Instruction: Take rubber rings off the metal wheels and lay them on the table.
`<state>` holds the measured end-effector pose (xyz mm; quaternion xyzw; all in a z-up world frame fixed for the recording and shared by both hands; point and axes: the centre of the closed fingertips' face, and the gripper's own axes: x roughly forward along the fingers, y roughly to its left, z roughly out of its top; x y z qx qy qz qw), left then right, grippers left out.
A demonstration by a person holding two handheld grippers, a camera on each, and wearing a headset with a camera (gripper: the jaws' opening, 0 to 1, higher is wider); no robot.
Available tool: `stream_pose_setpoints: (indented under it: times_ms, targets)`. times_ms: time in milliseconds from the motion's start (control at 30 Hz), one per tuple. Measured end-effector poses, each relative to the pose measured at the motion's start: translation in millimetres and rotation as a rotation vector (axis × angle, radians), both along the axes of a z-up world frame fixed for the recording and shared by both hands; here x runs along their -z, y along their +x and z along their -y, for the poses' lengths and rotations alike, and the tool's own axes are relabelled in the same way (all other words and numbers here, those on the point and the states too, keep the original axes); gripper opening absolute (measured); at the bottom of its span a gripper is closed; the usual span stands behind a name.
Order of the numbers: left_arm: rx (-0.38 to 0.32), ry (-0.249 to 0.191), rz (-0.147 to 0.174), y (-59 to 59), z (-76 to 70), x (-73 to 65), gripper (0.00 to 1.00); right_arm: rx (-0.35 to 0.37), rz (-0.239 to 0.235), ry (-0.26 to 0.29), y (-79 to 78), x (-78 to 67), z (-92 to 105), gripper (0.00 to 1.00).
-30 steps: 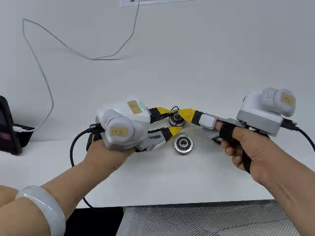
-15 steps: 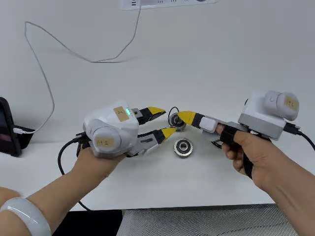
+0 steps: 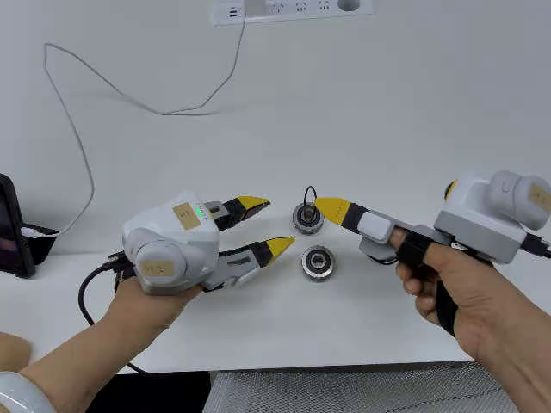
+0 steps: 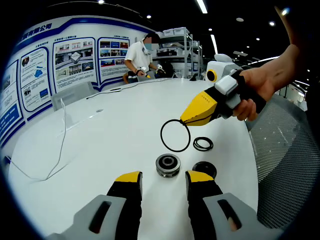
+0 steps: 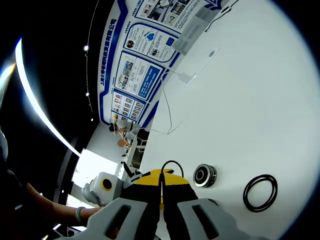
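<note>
Ring pinched clear of the wheel, not yet laid down.
Your right gripper (image 3: 331,206) is clenched on a thin rubber ring (image 4: 175,135), held in the air near the far wheel (image 3: 307,218); your left gripper (image 3: 267,224) gapes with nothing in it, just beside the near wheel (image 3: 318,262); the pinch is slight, so a twist could drop the ring onto a wheel; the table (image 3: 387,129) ends close in front of the wheels, so lay the ring by the laid rings (image 4: 202,144); there is broad bare room beyond, and the cable (image 3: 77,138) is well to the left.
</note>
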<state>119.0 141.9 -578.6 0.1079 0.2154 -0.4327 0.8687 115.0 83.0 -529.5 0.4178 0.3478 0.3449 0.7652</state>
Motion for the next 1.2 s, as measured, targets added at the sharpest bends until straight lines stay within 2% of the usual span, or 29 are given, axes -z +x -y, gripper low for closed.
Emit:
stream_pose_setpoints:
  times_ms: [133, 400, 733, 867, 967, 1200]
  targets:
    - [-0.015, -0.022, 0.009, -2.7, -5.5, -5.7, 0.37, 0.016, -0.012, -0.009, -7.3, 2.7, 14.8, 0.01]
    - [-0.041, -0.018, -0.002, -8.0, -18.8, -3.5, 0.38, 0.047, -0.044, -0.032, -16.6, 13.6, 34.8, 0.01]
    - [-0.055, -0.023, -0.007, -10.6, -20.9, -4.6, 0.38, 0.067, -0.065, -0.061, -19.2, 26.3, 48.8, 0.01]
    - [-0.056, -0.021, -0.011, -12.1, -22.1, -2.8, 0.37, 0.088, -0.086, -0.078, -19.3, 37.2, 59.9, 0.01]
    - [-0.061, -0.034, -0.011, -13.1, -22.6, -4.4, 0.39, 0.104, -0.101, -0.094, -19.7, 44.9, 67.8, 0.01]
    - [-0.064, -0.032, -0.021, -17.4, -26.4, -1.7, 0.43, 0.115, -0.095, -0.181, -21.8, 58.5, 83.2, 0.02]
